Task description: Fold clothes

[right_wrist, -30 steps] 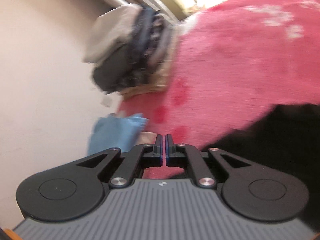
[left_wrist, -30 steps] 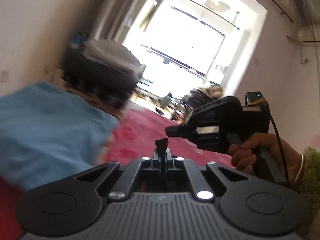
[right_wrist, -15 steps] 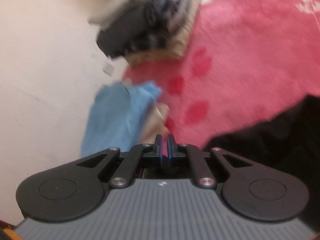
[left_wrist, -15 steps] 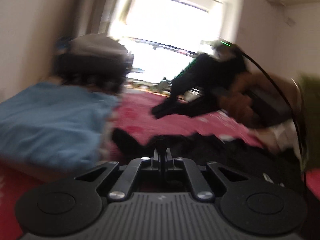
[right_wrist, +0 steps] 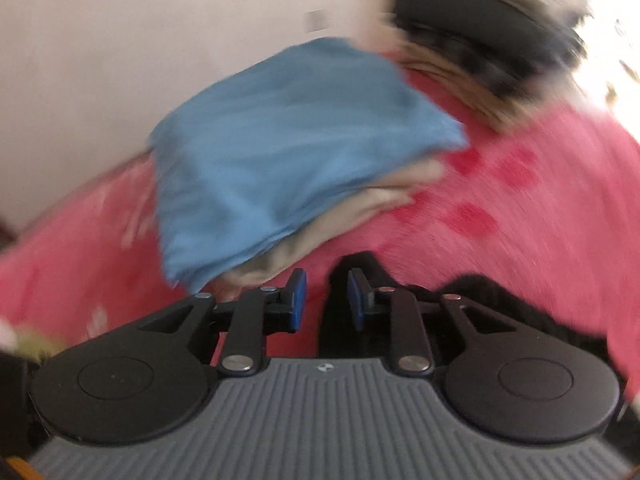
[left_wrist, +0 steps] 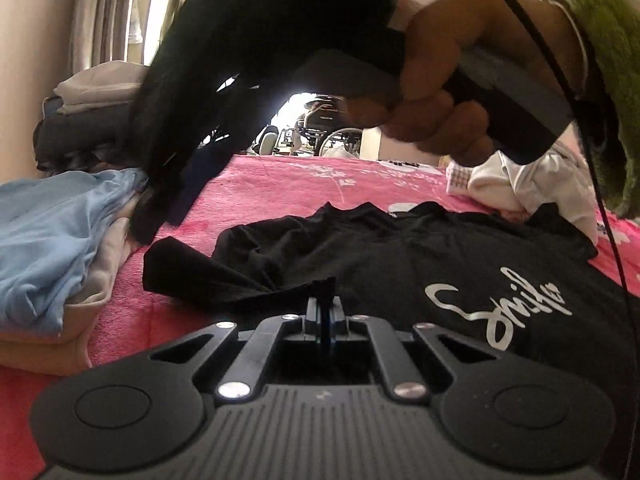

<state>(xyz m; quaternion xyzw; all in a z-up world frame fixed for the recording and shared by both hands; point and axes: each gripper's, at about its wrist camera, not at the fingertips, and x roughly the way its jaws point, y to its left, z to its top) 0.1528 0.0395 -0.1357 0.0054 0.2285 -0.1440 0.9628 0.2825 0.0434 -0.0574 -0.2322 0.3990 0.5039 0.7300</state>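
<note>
Left tool (left_wrist: 323, 300) has its jaws clamped together on a pinched edge of the black T-shirt (left_wrist: 400, 264), which lies spread and rumpled on the pink floral blanket (left_wrist: 280, 188) covering the bed. Right tool (right_wrist: 322, 296) has just been opening; its blue pads (right_wrist: 298, 300) stand apart with black cloth showing in the gap, not pressed by either pad.

From the left wrist view, the right tool's black body (left_wrist: 248, 60) hangs close overhead, gripped by a hand (left_wrist: 436, 80) in a fuzzy green sleeve (left_wrist: 600, 60), and it blocks much of the room beyond. A folded light-blue garment (right_wrist: 288, 148) sits on beige folded cloth (right_wrist: 360, 200) just beside the shirt's sleeve, near the wall. Farther back against the wall is a taller stack of folded clothes (left_wrist: 88, 120) in grey, dark and white. A white garment (left_wrist: 520, 184) is bunched at the shirt's far right edge. A wheelchair (left_wrist: 332, 128) shows in the bright opening behind.

White cursive lettering (left_wrist: 500, 304) across the shirt's chest seems to read "Smile"; the script is not fully clear.
</note>
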